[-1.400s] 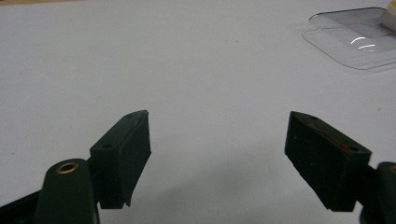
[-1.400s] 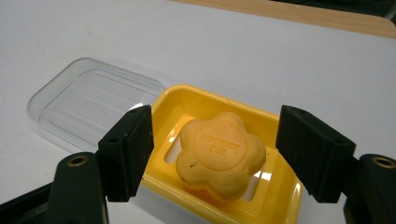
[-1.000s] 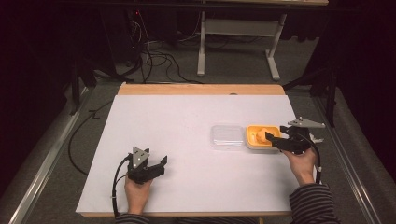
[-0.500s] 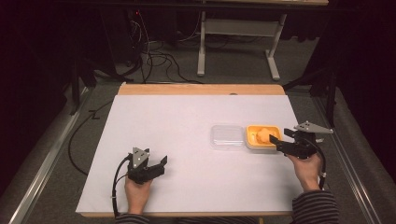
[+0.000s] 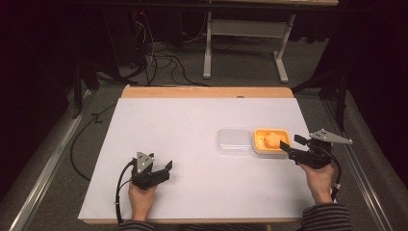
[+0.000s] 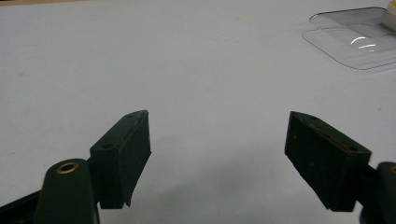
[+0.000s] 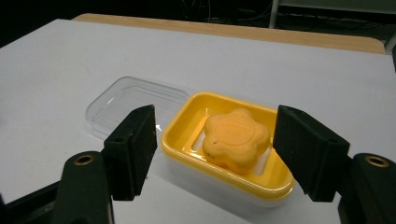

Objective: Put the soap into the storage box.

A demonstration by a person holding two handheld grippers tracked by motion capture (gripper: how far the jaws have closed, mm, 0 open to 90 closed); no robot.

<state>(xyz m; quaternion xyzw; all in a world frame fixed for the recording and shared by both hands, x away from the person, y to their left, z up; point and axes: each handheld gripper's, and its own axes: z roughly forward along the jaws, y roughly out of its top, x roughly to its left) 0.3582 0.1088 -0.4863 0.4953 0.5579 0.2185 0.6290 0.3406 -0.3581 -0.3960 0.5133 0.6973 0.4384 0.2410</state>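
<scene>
A yellow soap dish (image 5: 262, 132) (image 7: 196, 107) stands at the table's right and holds an orange flower-shaped soap (image 5: 273, 139) (image 7: 236, 137). Its clear lid (image 5: 234, 140) (image 7: 130, 100) (image 6: 359, 44) lies flat just left of the dish. My right gripper (image 5: 290, 143) (image 7: 215, 114) sits just right of the dish, pointing at it. Its jaws have just been closing a little, but they stand open with nothing between them. My left gripper (image 5: 166, 168) (image 6: 217, 135) rests open on the bare table at the near left.
The white table top (image 5: 183, 125) has a wooden strip along its far edge. Cables and a metal stand's legs lie on the dark floor behind the table. Each gripper trails a black cable.
My right gripper has drawn back to the right, off the dish's edge, and its jaws stand a bit narrower. The left gripper has not moved.
</scene>
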